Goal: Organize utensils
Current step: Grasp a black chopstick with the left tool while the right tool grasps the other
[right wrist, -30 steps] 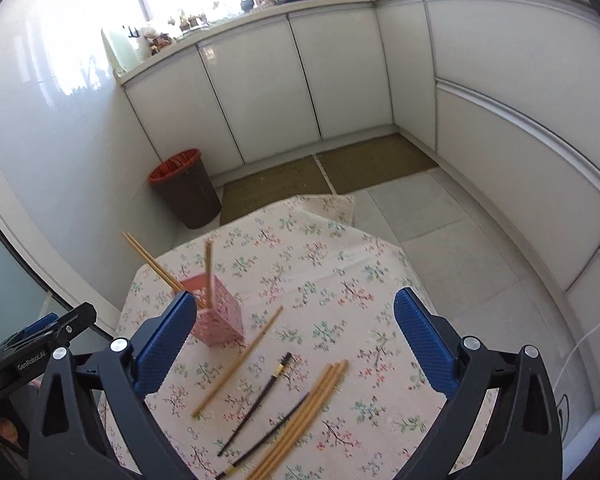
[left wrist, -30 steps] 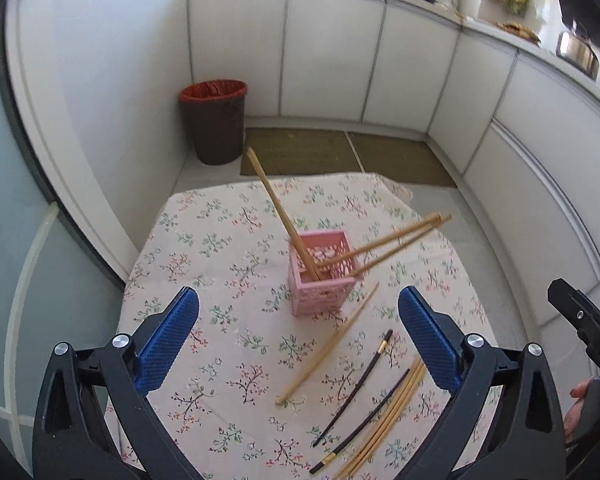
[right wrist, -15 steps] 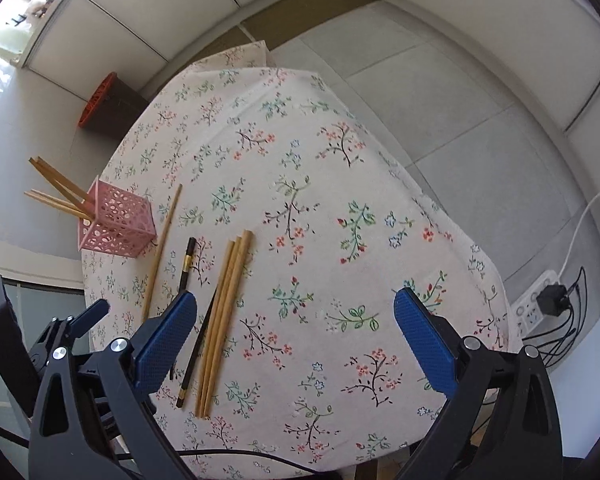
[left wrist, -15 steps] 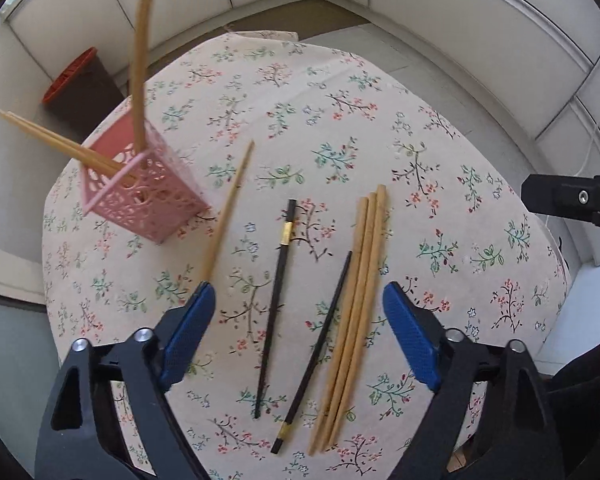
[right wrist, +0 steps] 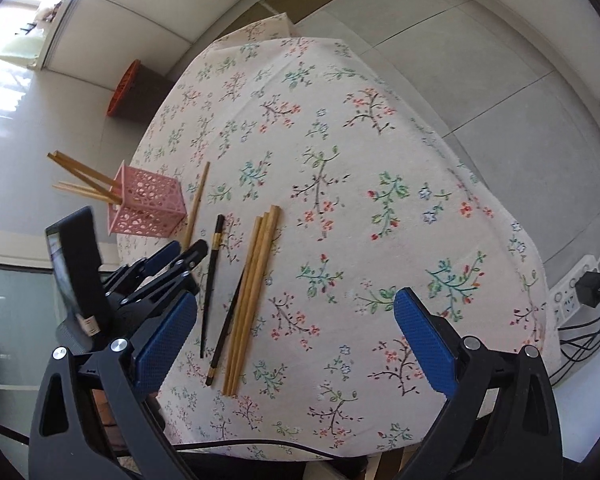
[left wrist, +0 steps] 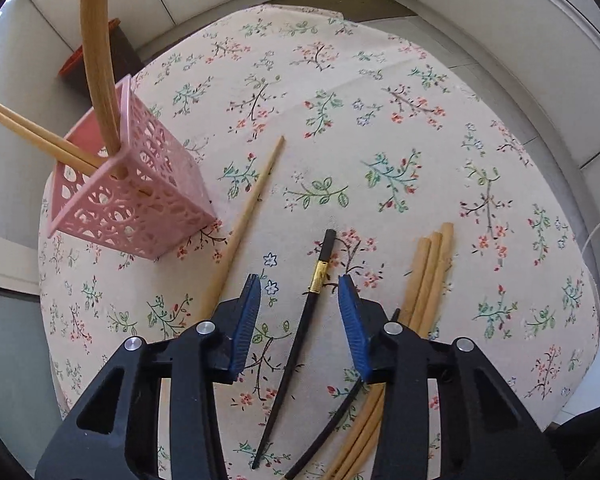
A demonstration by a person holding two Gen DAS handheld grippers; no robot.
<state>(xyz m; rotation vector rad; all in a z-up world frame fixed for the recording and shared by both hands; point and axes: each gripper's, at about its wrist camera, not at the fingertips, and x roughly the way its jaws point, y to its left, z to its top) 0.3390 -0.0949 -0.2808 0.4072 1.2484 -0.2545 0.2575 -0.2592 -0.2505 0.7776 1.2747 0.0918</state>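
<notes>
The left gripper (left wrist: 298, 286) points steeply down at the tabletop (left wrist: 380, 128), its blue fingers (left wrist: 246, 320) closing around a black chopstick (left wrist: 300, 344) with a gold band — the stick lies between the pads, which do not yet touch it. A second black chopstick (left wrist: 332, 428) lies just to its right, partly under the right finger, beside a bundle of wooden chopsticks (left wrist: 428, 272). A single wooden chopstick (left wrist: 248, 216) lies to the left, next to the pink lattice basket (left wrist: 140, 200), which holds more wooden chopsticks (left wrist: 96, 52) leaning out. The right gripper (right wrist: 296, 320) hangs over the floral cloth with its fingers (right wrist: 424, 332) spread wide and nothing between them — well to the right of the chopsticks.
</notes>
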